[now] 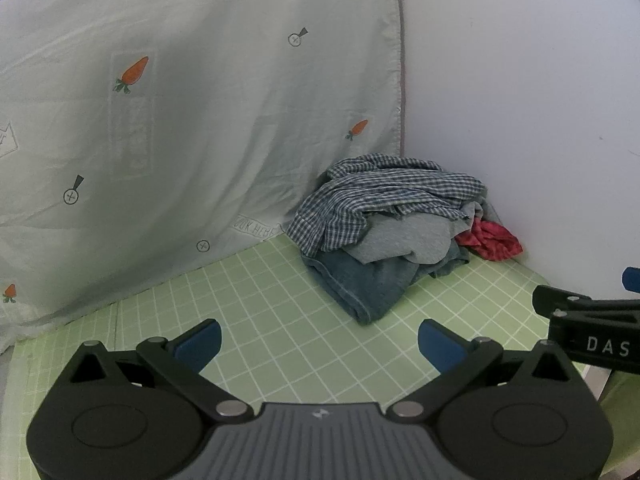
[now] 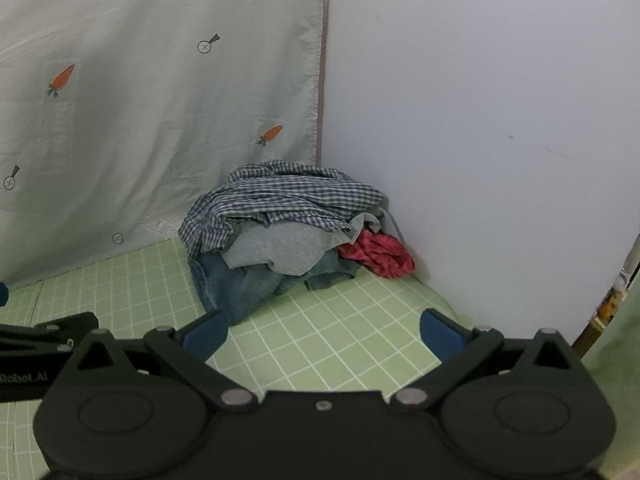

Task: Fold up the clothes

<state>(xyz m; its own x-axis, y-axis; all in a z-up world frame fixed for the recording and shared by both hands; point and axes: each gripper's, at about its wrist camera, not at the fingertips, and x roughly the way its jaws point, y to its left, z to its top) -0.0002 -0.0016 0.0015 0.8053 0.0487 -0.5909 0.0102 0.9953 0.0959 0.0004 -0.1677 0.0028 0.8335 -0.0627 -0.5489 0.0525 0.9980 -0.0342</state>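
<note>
Crumpled cotton and denim sit heaped in the corner of the green grid-checked sheet (image 1: pixel 280 312): a blue-and-white checked shirt (image 1: pixel 384 192) on top, a grey knit garment (image 1: pixel 404 244), a blue denim piece (image 1: pixel 360 284) and a red patterned cloth (image 1: pixel 492 242) beside the white wall (image 1: pixel 520 100). Nothing looks folded yet; all remains. No containers are visible. The left gripper (image 1: pixel 319 346) and right gripper (image 2: pixel 325 336) hover with jaws wide, empty, short of the pile.

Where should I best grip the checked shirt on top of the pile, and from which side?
Probably the loose front-left corner of the checked shirt, from the front. It lies on top of the pile, and that edge hangs free over the grey top and jeans.
</note>
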